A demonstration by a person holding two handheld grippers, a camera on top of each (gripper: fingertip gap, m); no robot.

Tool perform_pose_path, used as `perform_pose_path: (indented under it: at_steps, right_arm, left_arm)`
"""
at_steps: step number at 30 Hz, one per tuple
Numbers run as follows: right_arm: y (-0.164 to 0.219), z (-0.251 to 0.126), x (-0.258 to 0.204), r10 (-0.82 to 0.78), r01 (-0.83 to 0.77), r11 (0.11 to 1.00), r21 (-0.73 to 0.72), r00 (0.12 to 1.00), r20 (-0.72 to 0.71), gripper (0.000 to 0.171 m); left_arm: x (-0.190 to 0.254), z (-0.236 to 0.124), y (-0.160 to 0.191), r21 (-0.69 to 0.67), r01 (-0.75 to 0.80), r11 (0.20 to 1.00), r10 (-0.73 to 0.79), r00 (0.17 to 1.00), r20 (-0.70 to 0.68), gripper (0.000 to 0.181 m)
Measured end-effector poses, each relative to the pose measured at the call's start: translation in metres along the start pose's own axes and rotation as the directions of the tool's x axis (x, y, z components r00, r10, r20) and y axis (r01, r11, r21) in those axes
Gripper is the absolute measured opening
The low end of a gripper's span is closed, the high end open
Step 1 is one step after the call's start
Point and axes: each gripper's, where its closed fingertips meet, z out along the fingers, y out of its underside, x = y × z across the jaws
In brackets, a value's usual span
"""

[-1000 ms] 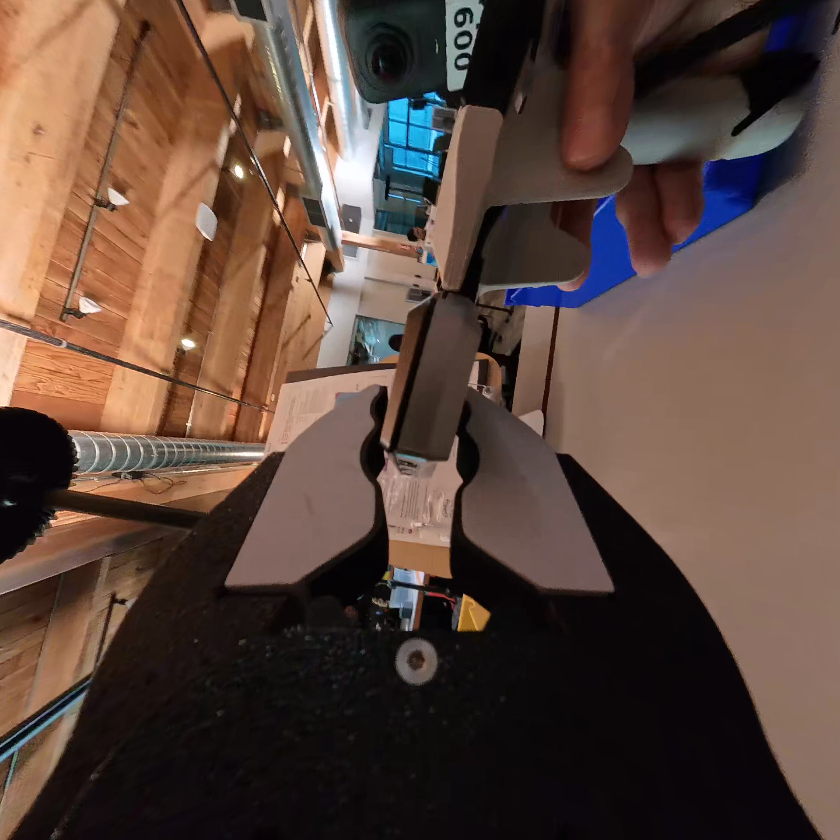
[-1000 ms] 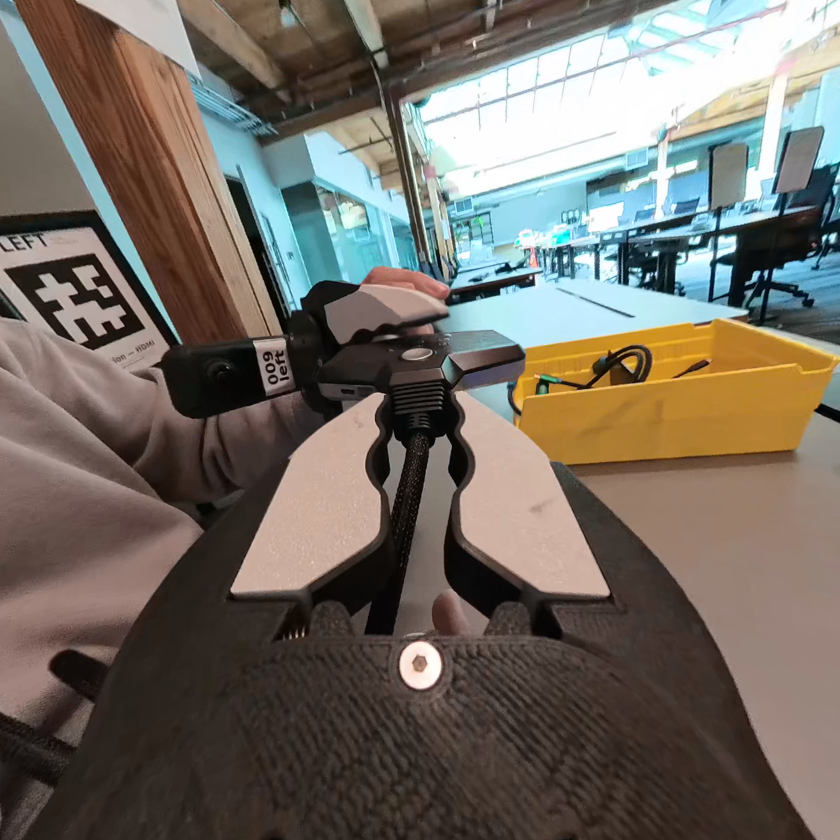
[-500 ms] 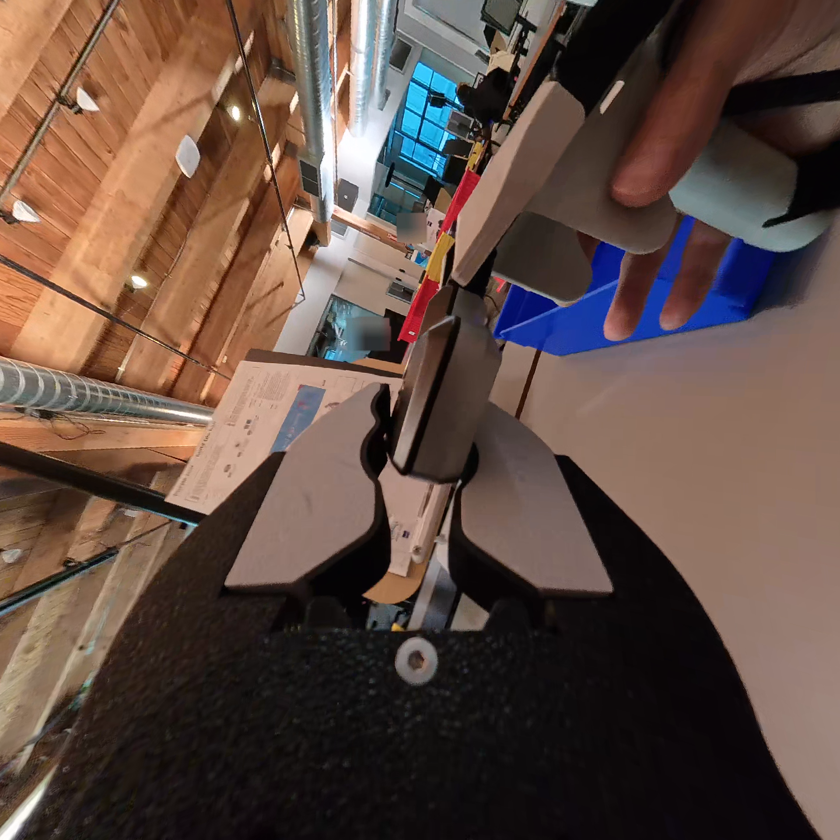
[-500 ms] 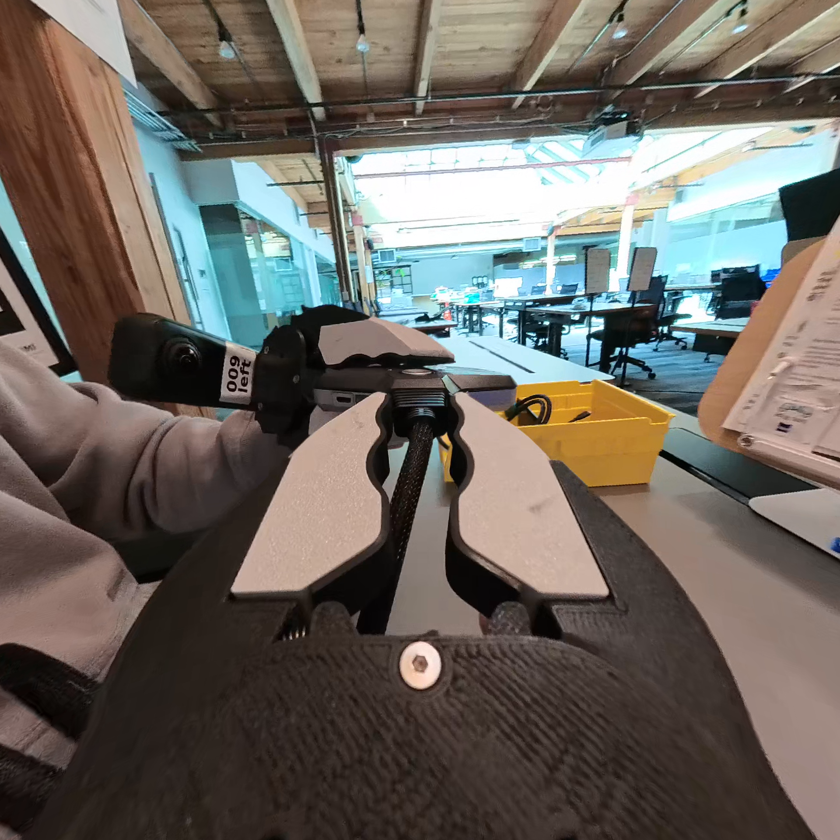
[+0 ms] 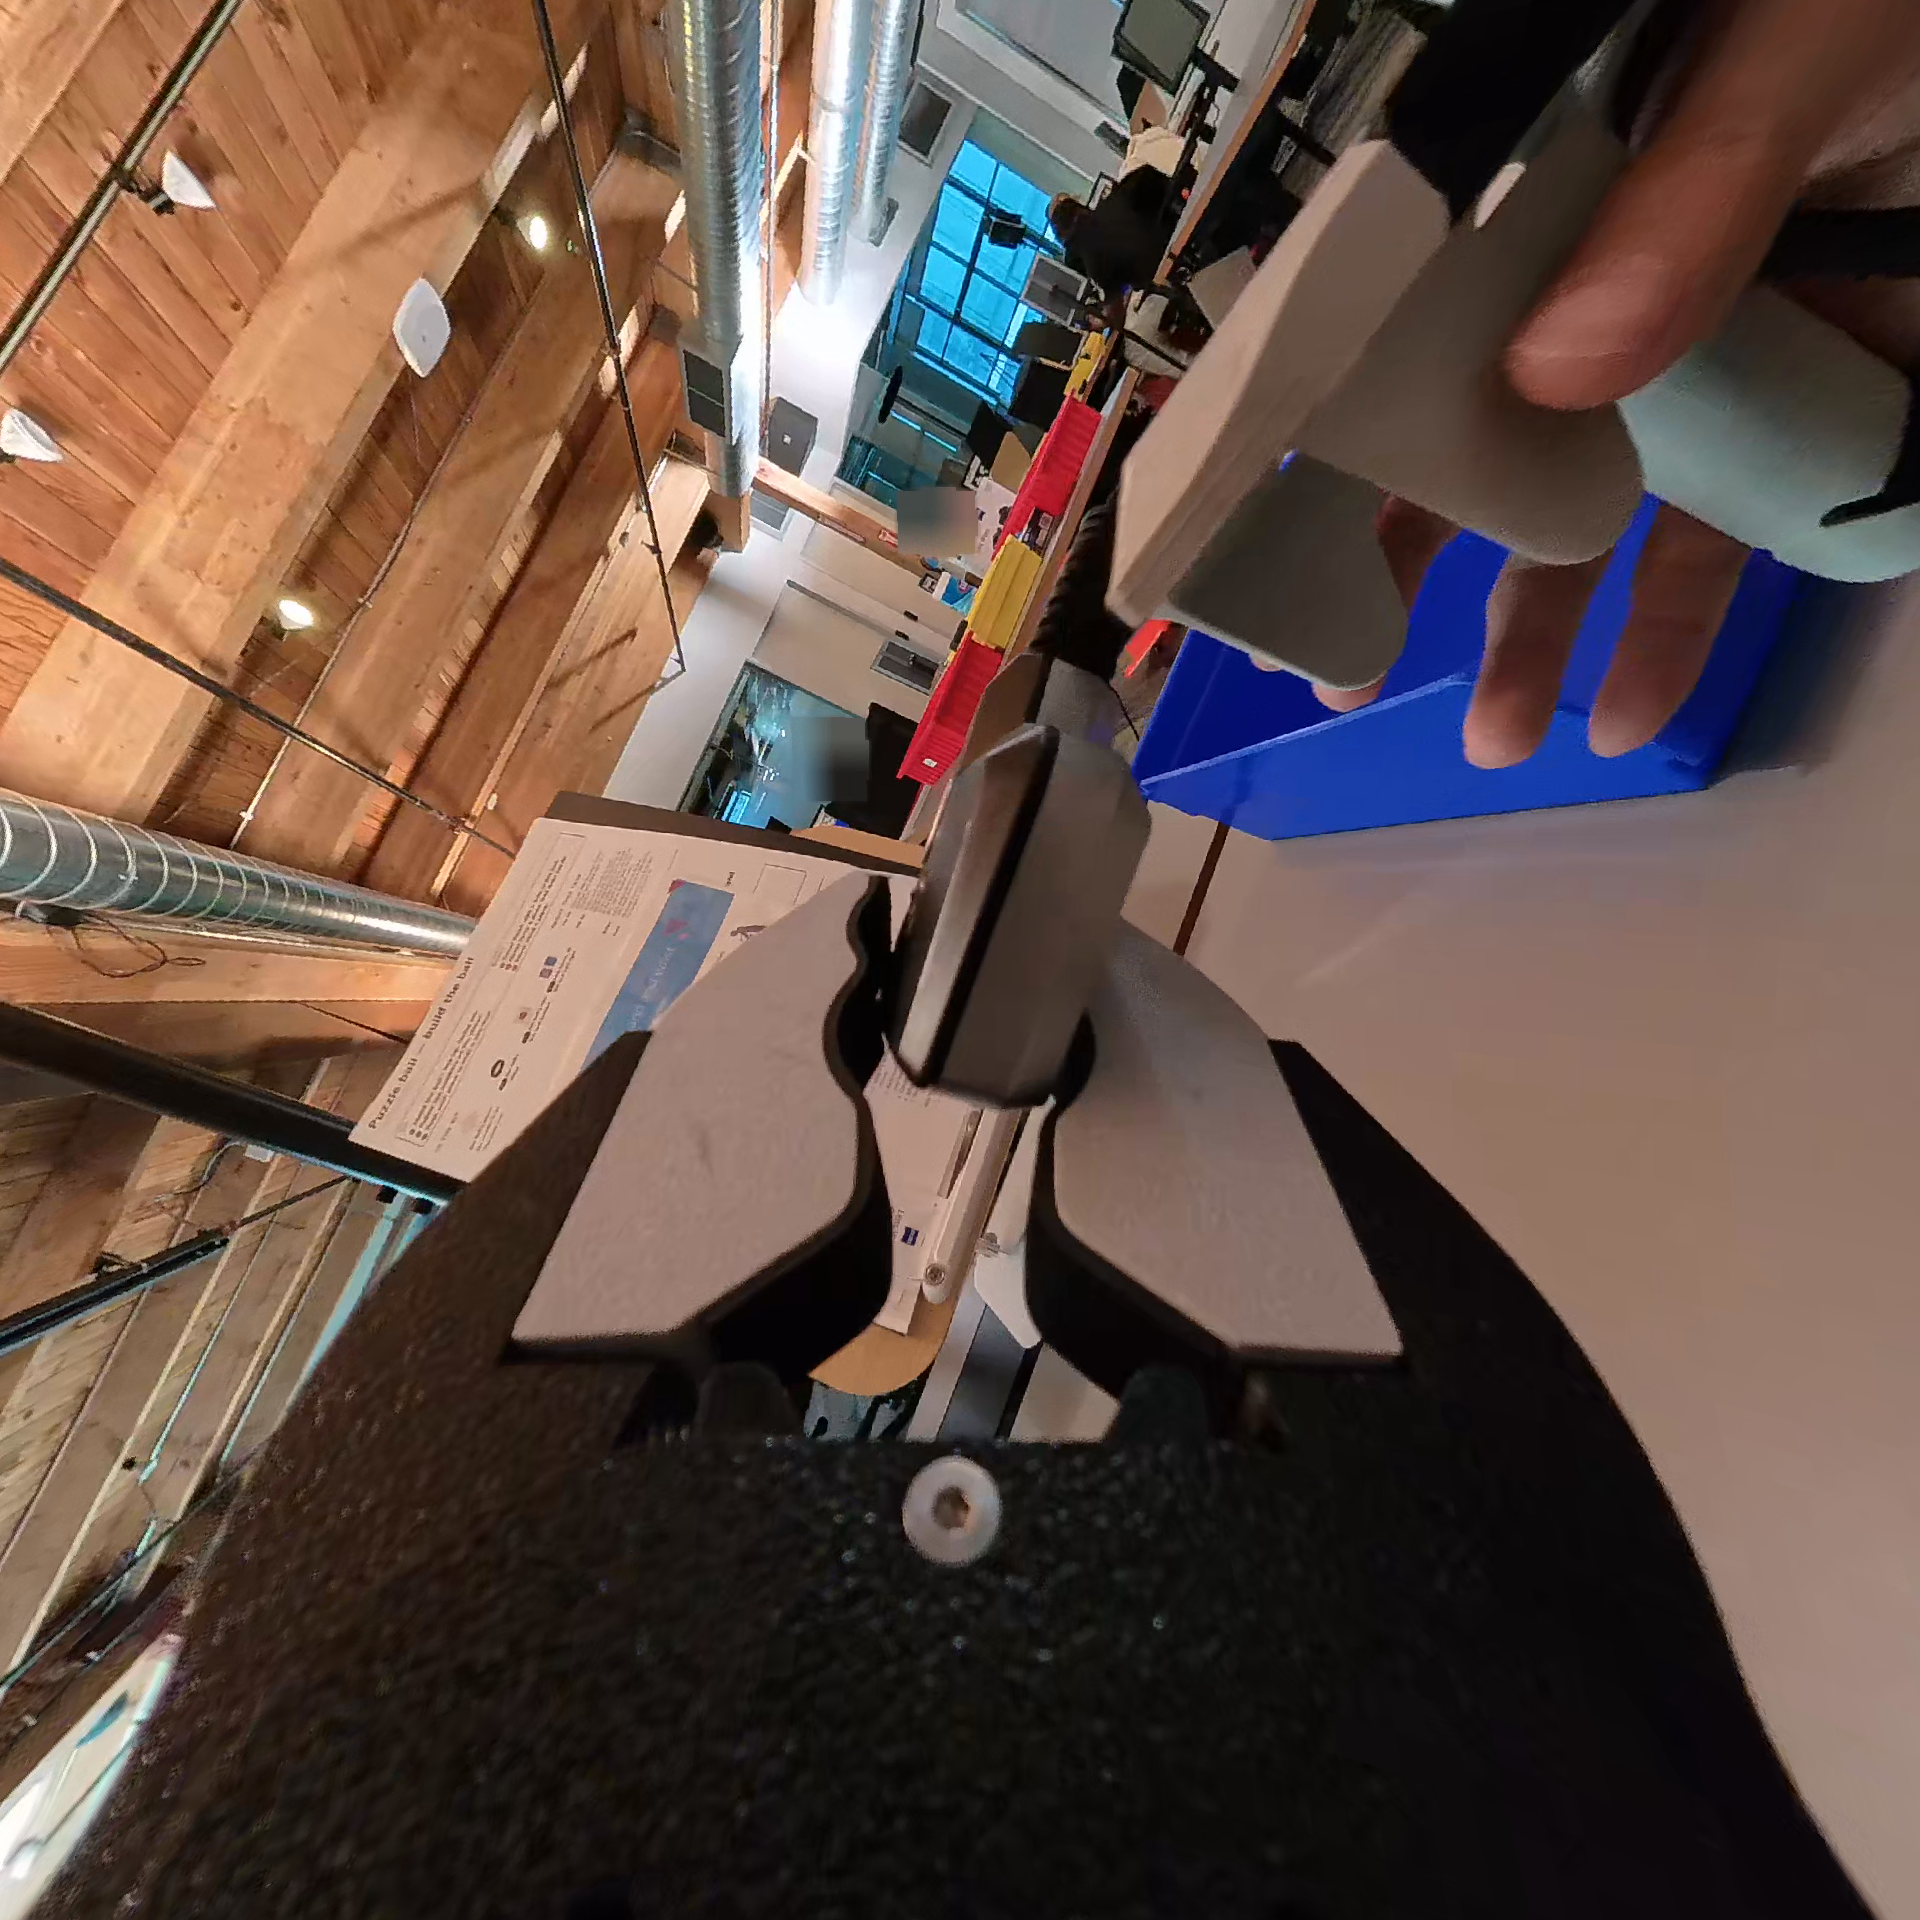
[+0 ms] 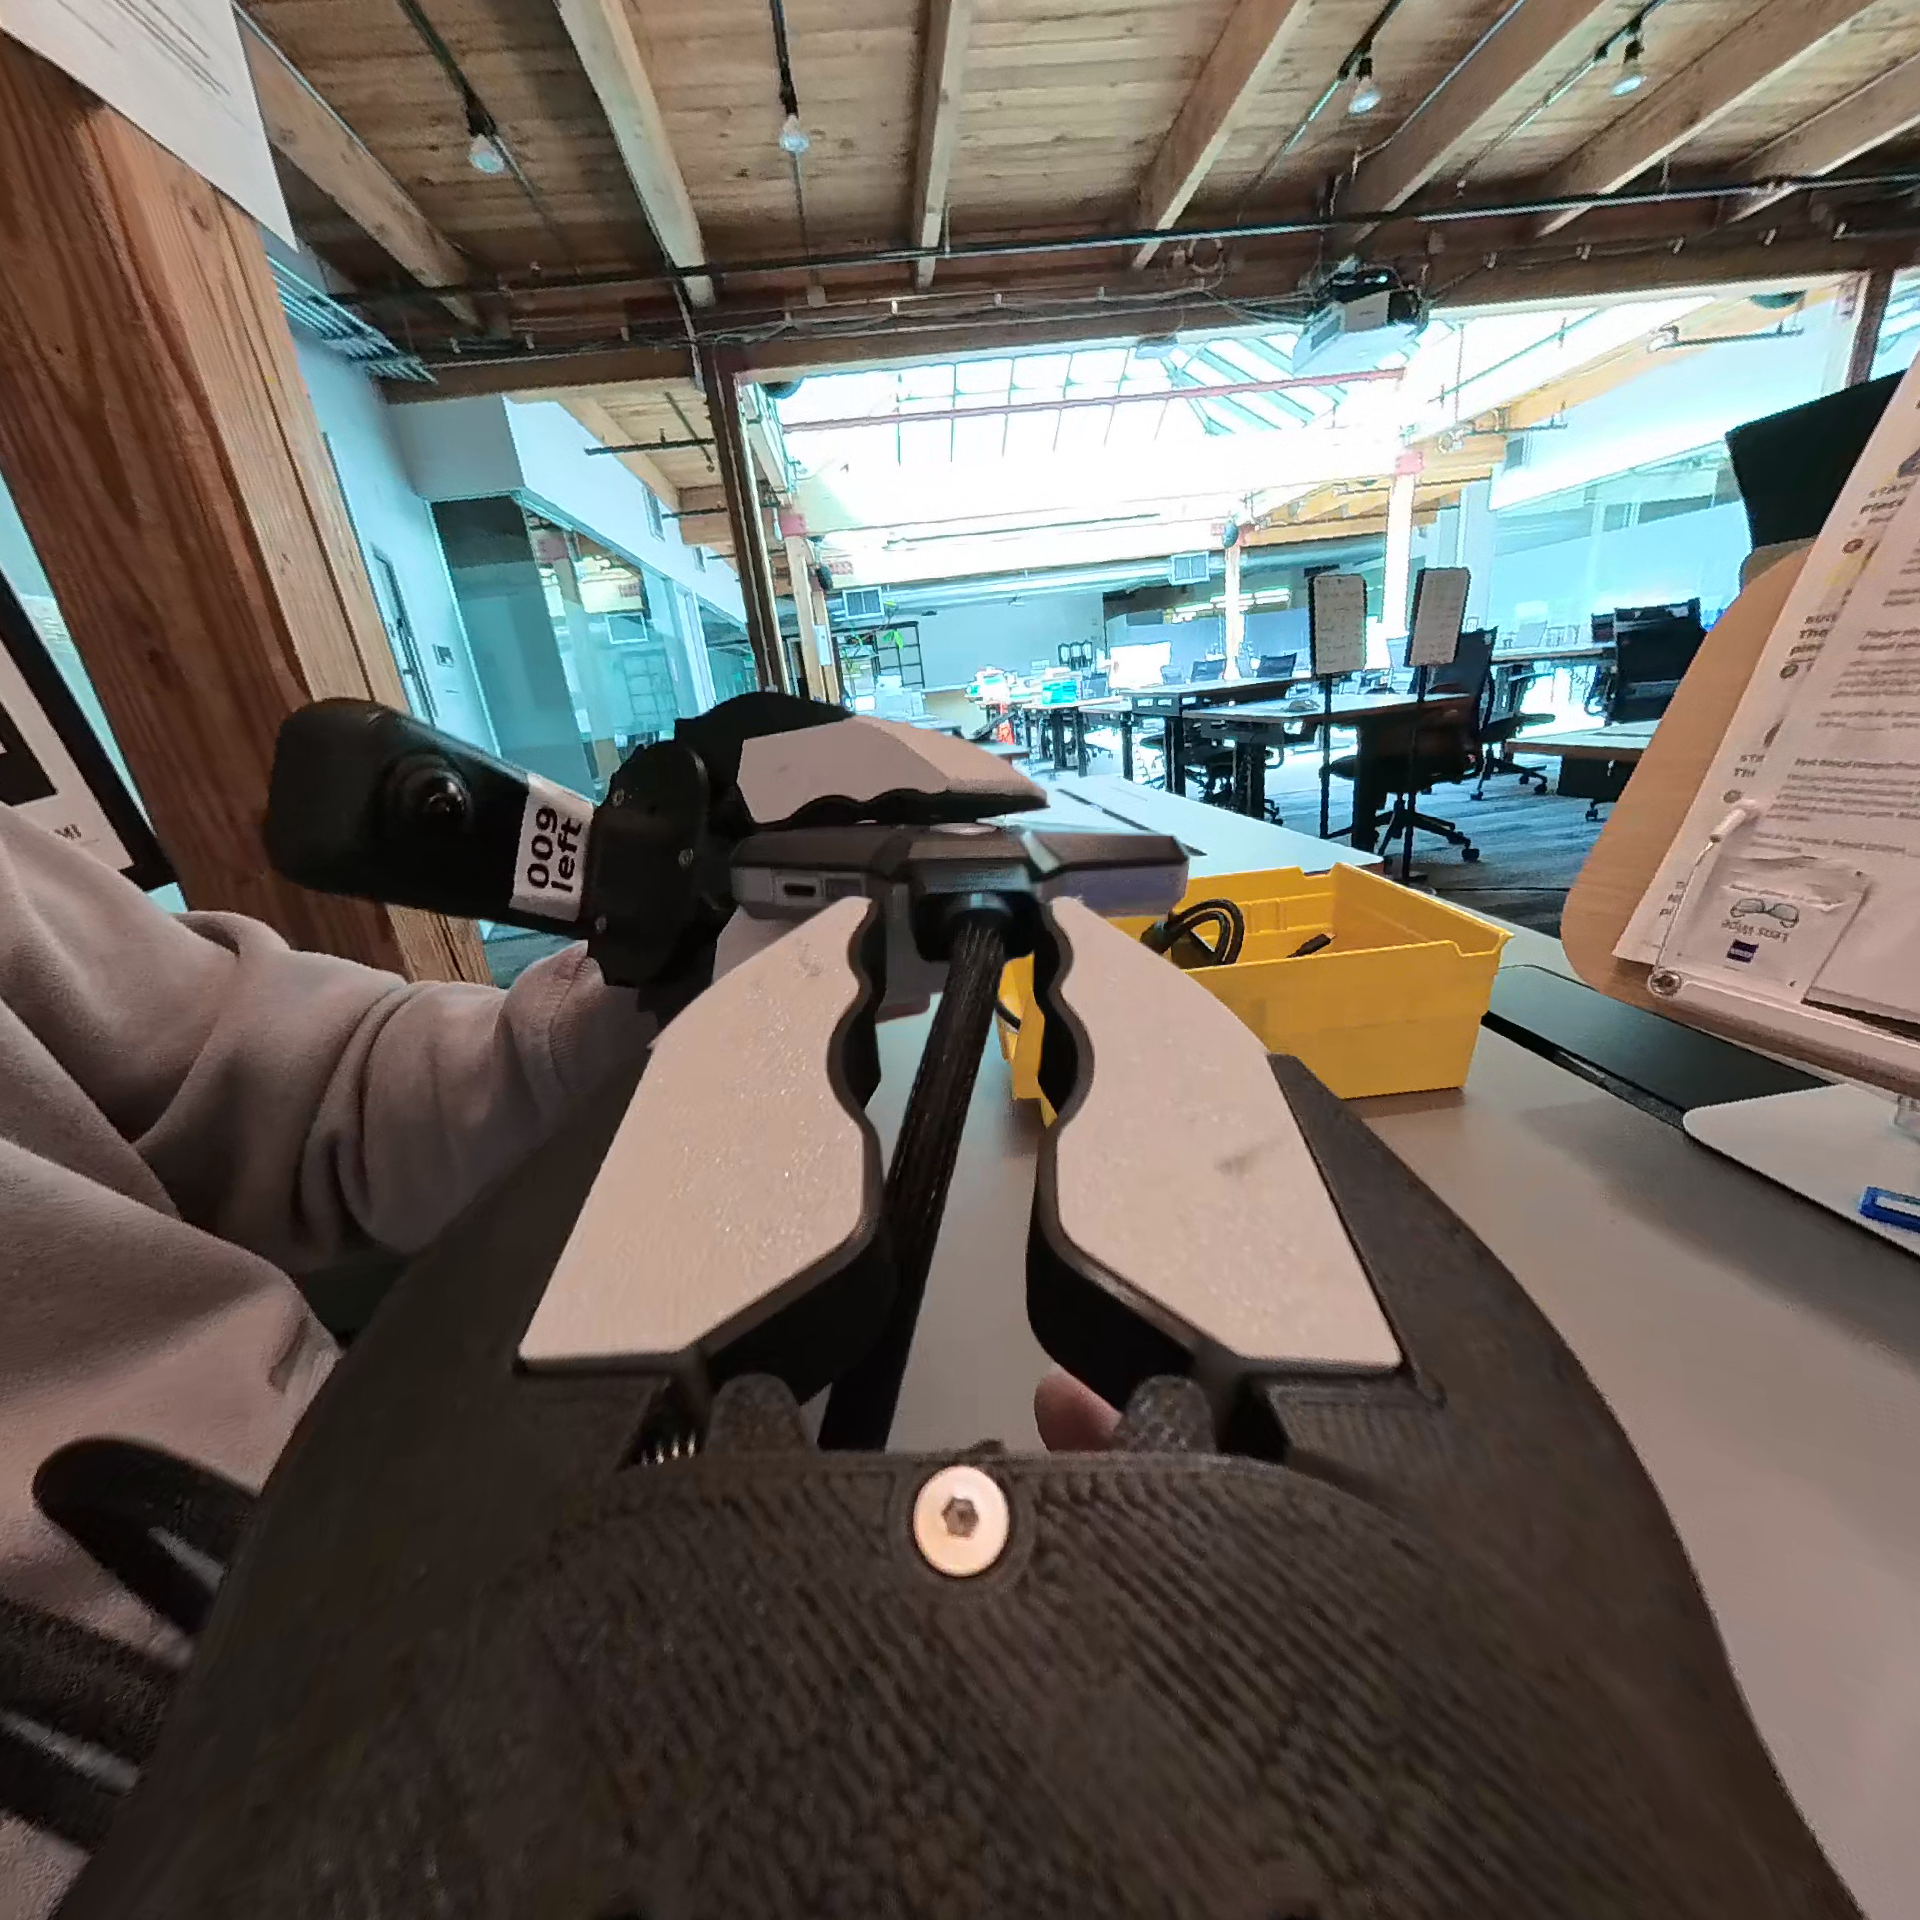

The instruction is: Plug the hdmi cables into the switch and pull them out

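In the left wrist view my left gripper is shut on the grey HDMI switch and holds it edge-on above the table. The right gripper, held by a hand, meets the switch from its far side, and a black braided cable runs between them. In the right wrist view my right gripper is shut on the cable's black plug, which sits against the switch. The braided cable runs back between the fingers. The left gripper clamps the switch from the left.
A yellow bin holding dark cables stands on the grey table behind the switch. A clipboard with papers stands at the right, and also shows in the left wrist view. A blue bin sits near the right hand.
Both grippers have swung and tilted together with the switch and plug still held. In the right wrist view the yellow bin has dropped back and the clipboard has come in at the right.
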Motion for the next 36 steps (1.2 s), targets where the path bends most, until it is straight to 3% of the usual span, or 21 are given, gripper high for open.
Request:
perform_pose_path:
  at_steps: [6, 18, 36]
  right_arm:
    - [-0.011, 0.0, -0.004, 0.018, -0.019, 0.998, 0.061, 1.0, 0.017, 0.03]
    - [0.0, 0.005, -0.002, 0.051, -0.052, 0.999, 0.018, 0.999, 0.005, 0.032]
    - [-0.001, 0.005, 0.0, 0.012, -0.012, 1.0, 0.024, 1.0, -0.022, 0.027]
  left_arm:
    - [-0.002, -0.002, -0.003, -0.012, -0.001, 1.0, 0.001, 1.0, -0.001, 0.026]
    - [0.006, -0.001, -0.006, -0.001, -0.069, 0.998, 0.068, 0.997, -0.042, 0.025]
    - [0.003, 0.0, -0.002, -0.034, 0.066, 0.997, -0.067, 0.997, -0.042, 0.026]
